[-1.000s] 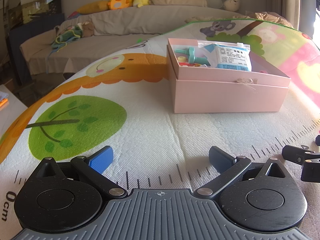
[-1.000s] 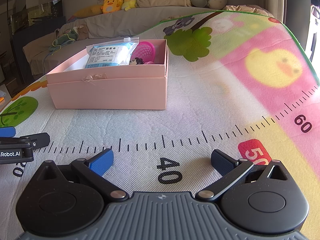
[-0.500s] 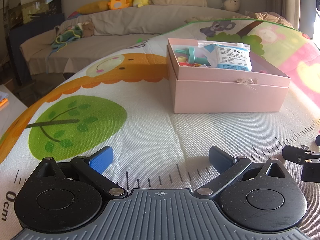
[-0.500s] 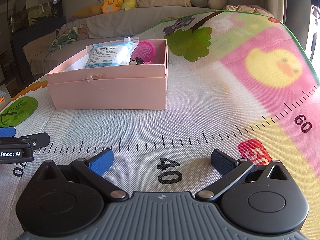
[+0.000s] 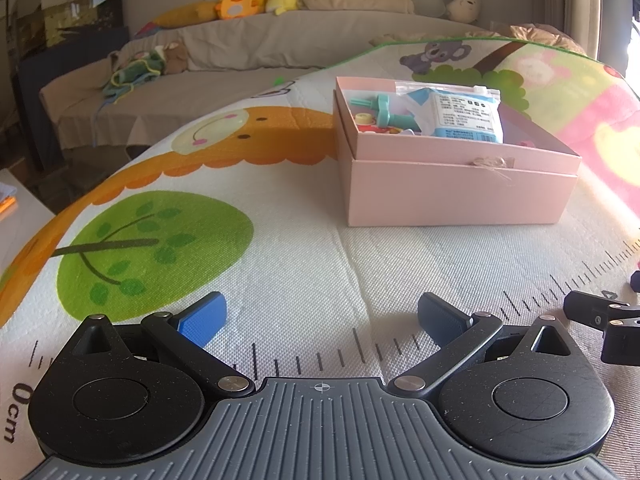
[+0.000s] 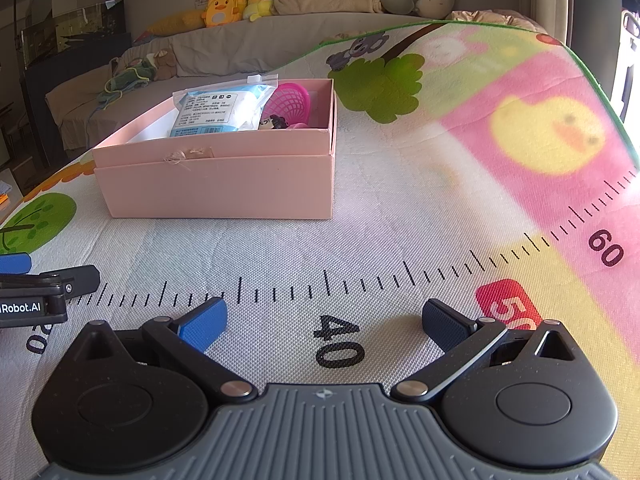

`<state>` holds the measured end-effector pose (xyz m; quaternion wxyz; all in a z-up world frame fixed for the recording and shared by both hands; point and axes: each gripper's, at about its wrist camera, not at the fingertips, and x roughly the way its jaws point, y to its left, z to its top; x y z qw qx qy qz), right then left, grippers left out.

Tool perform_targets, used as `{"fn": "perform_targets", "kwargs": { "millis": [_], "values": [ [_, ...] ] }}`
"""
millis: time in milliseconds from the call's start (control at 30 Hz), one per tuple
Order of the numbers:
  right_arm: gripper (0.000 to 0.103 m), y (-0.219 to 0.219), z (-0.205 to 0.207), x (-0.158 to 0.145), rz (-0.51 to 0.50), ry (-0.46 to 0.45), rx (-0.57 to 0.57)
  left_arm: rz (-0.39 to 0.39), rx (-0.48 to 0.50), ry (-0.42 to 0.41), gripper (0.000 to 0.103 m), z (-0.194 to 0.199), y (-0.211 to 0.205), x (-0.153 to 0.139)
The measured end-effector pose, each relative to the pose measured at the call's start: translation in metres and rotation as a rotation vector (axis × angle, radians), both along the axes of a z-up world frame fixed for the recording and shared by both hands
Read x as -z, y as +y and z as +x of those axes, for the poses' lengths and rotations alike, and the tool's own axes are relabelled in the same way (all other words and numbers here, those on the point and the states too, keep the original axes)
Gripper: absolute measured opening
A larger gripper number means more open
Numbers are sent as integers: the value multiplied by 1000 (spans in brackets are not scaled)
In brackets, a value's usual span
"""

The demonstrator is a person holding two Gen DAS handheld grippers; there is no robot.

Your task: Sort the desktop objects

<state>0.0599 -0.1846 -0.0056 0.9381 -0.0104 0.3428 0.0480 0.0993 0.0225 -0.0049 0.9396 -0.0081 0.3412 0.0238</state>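
- The play mat (image 6: pixel 400 240) carried a printed ruler reading "40", "60" and a partly hidden "50"; the left view showed "0cm".
- The left gripper (image 6: pixel 32 304) bore a label ending "Robot.AI".
- The blue-and-white packet (image 6: pixel 216 112) had print too small to read.

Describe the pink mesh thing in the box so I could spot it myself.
Find the pink box on the cartoon play mat. Inside, at its right end, the bright magenta net scoop leans just right of the blue-and-white packet. Its open grid mesh sets it apart from the smooth packet and the small dark-haired doll head below it.

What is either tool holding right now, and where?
Nothing. Left tool and right tool are both open over the mat.
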Motion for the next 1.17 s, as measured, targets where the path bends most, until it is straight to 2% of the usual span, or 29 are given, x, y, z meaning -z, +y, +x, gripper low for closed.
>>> {"fn": "perform_targets", "kwargs": {
  "millis": [167, 200, 300, 1167],
  "values": [
    [103, 0, 0, 0, 0, 0, 0, -9, 19, 46, 103, -6, 0, -4],
    [103, 0, 0, 0, 0, 0, 0, 8, 24, 40, 103, -9, -2, -3],
    [103, 0, 0, 0, 0, 0, 0, -9, 32, 50, 103, -8, 1, -3],
    [103, -1, 0, 0, 0, 0, 0, -6, 39, 41, 103, -10, 0, -4]
  ]
}}
